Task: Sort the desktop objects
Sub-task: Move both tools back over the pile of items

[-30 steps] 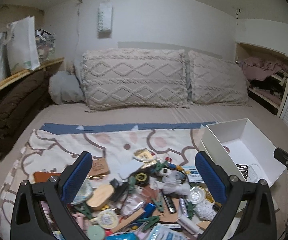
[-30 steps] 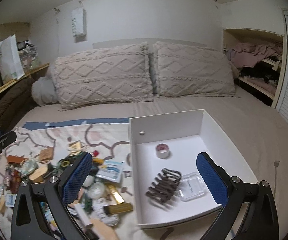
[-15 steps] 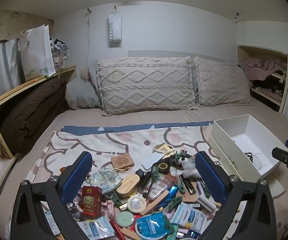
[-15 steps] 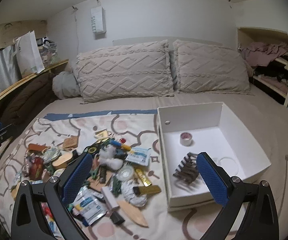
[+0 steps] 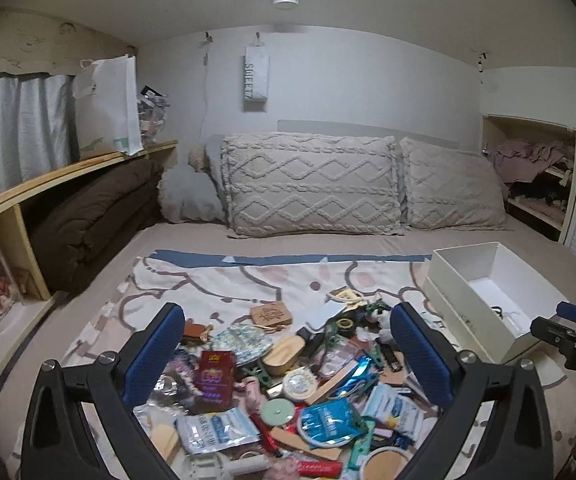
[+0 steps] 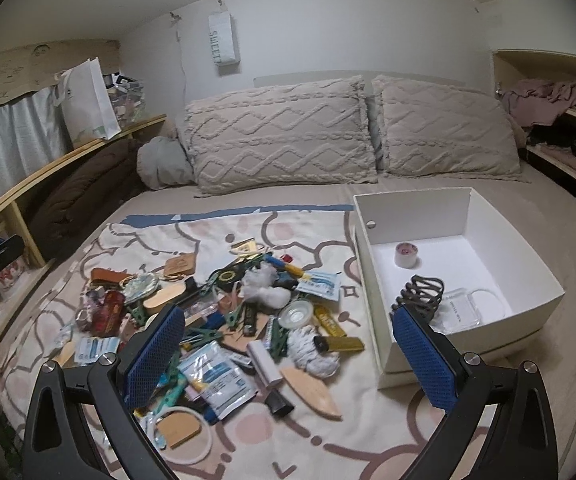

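Note:
A heap of small objects lies on a patterned cloth on the bed: packets, clips, round tins, wooden pieces. It also shows in the right wrist view. A white box to its right holds a brown hair claw, a tape roll and a clear case. My left gripper is open and empty above the heap. My right gripper is open and empty above the heap's right side, beside the box.
Two knitted pillows lean on the far wall. A wooden shelf with a brown blanket runs along the left. An open closet is at the right. The white box also shows in the left wrist view.
Both grippers have pulled back and up from the bed, so more of the heap and room shows. Both stay open and empty.

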Available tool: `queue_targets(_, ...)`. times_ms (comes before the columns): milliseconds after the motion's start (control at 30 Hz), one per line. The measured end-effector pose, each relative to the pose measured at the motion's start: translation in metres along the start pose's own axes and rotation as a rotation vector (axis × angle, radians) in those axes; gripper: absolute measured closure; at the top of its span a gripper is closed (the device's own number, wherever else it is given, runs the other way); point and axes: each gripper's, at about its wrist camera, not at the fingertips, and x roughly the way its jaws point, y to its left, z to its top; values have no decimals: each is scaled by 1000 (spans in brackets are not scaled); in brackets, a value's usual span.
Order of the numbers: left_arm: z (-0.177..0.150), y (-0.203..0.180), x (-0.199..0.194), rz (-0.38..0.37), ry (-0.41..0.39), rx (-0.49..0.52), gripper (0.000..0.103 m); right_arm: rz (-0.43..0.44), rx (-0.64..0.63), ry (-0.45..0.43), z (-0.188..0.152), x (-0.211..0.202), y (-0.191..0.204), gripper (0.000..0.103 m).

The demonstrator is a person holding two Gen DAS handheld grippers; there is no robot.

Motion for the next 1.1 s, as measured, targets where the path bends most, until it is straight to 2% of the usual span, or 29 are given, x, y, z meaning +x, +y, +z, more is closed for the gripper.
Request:
queue_targets(200,-20,9,-6,29,4,22,0,19,-26,22,-13,3,16,0)
queue_targets(533,-62,16,-4,-11,72,1,0,69,-12,102,-42,19,39,0)
queue_targets(900,-126,8,11,-4,204,-2,0,95,-24,215,-88,45,62,0)
queue_targets(1100,-146,4,15,8,238,3,0,102,-33,258,-109,55,69,0)
